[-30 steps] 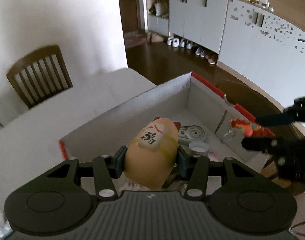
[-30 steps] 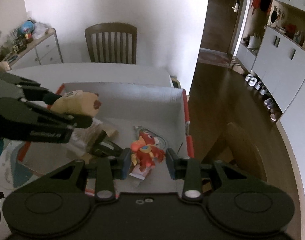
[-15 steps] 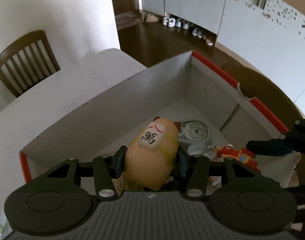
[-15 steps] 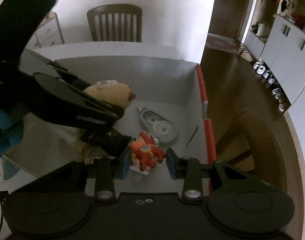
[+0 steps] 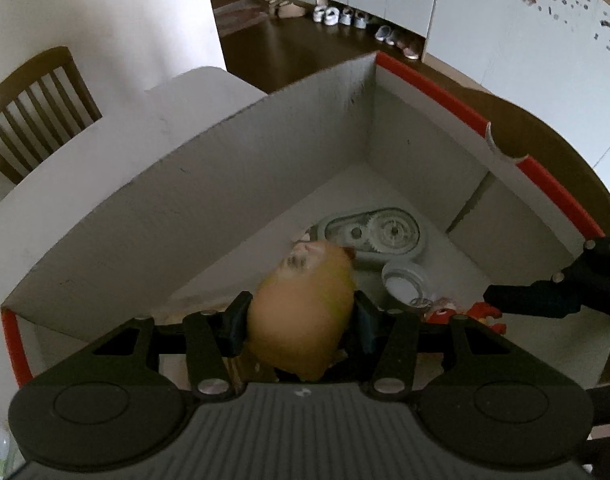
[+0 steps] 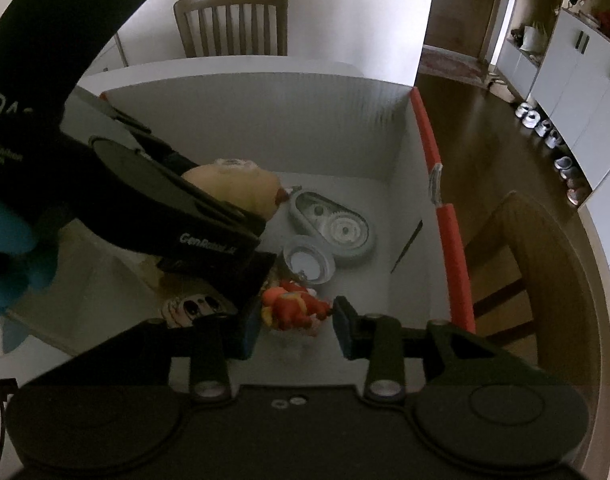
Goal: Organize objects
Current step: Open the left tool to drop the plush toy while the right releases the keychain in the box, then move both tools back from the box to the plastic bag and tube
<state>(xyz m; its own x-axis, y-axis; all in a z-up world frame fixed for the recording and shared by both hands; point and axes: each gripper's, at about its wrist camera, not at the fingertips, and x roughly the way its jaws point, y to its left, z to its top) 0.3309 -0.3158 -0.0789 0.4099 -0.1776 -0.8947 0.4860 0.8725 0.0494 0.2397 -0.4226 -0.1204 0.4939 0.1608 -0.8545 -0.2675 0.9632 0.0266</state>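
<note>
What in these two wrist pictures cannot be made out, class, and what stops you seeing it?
- Tan toy, left wrist view: blurred, so its markings are unreadable.
- Its underside: hidden by the left claw.
- Red toy, left wrist view: mostly hidden behind both claws.
- Box floor at left, right wrist view: covered by the left claw's body.
- Striped thing, right wrist view: partly hidden, too dim to name.

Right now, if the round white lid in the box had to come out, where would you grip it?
Probably across the rim of the round white lid, from straight above: it lies flat and shallow on the box floor. Pinch where the tape dispenser and red figurine don't crowd it.
</note>
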